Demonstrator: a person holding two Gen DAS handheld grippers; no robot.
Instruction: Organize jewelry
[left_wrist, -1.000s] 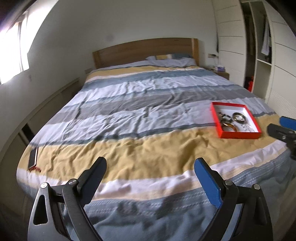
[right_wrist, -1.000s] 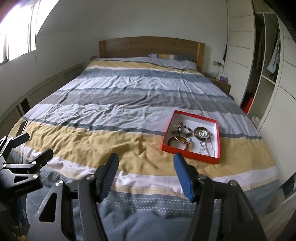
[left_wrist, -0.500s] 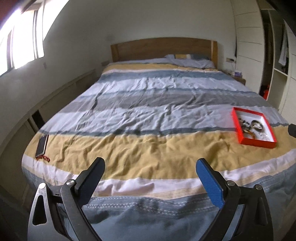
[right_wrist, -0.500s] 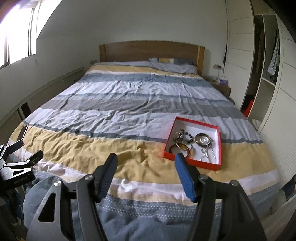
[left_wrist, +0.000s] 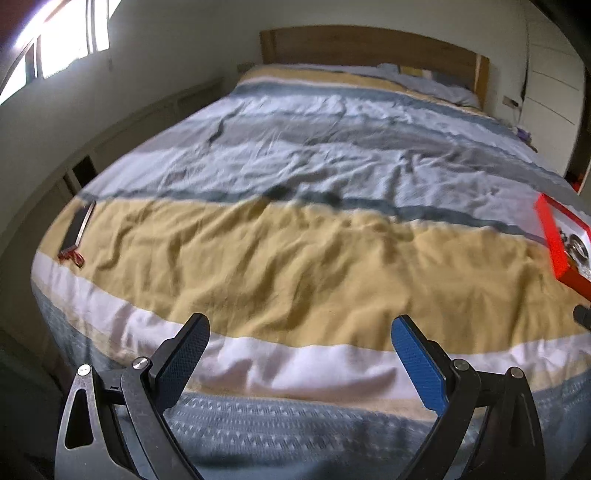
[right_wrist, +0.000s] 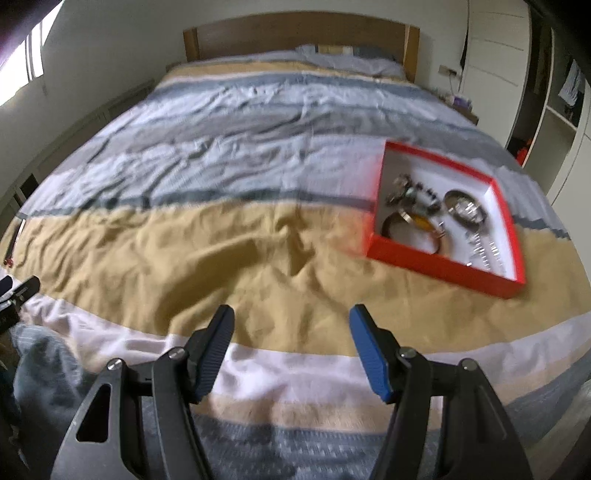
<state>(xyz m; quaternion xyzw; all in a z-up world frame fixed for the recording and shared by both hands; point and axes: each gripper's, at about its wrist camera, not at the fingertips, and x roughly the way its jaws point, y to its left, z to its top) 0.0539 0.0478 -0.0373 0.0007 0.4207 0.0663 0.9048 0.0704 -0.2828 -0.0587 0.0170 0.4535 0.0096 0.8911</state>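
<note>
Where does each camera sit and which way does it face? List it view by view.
Left wrist: on the left gripper, jaws open, angled down over the striped bed quilt; flat dark phone far left.
Right wrist: on the right gripper, jaws open, facing the red cardboard jewelry tray.
Shared: quilt, tray, wooden headboard.

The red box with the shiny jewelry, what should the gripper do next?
Probably move the right hand-held gripper forward and right, toward the red box. Its jaws are open and empty, and the jewelry lies jumbled inside.
</note>
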